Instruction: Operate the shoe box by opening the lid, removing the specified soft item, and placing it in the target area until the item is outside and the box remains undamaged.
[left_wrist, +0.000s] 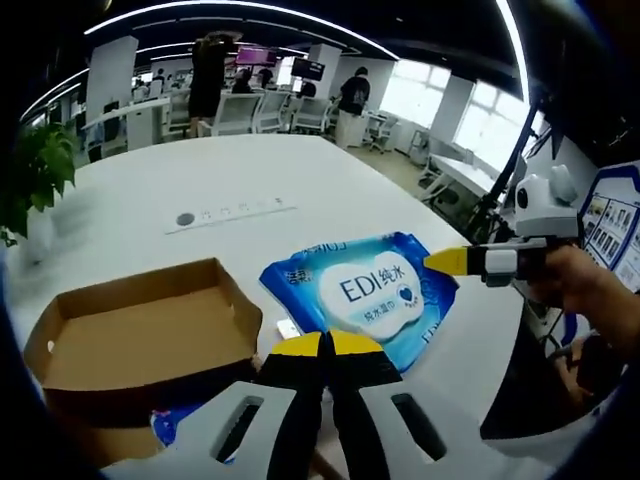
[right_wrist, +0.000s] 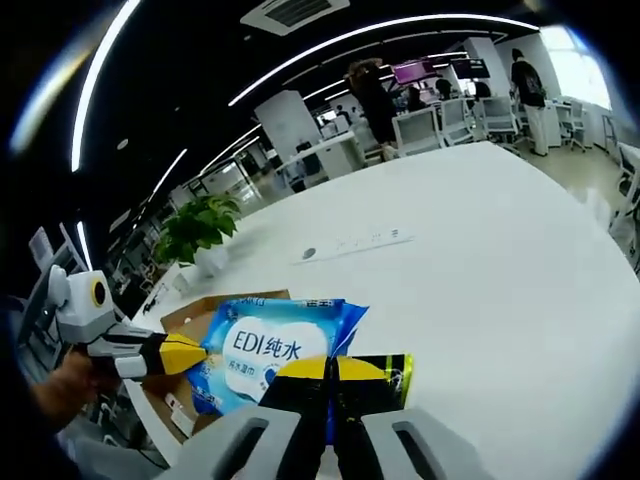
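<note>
A: Left gripper (left_wrist: 327, 346) has its yellow-tipped jaws pressed together at the near edge of the blue wipes pack (left_wrist: 362, 291); whether it pinches the pack, I cannot tell.

B: And the right gripper (right_wrist: 332, 369) is closed too, clamped on that pack's edge. The pack lies flat on the white table (left_wrist: 220, 170), just right of the open cardboard box (left_wrist: 140, 335).

A: Potted plant (right_wrist: 200, 226) at the table's far left.

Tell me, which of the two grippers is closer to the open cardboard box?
Left. The left gripper sits right beside the cardboard box; the right gripper is at the far side of the wipes pack from it.
</note>
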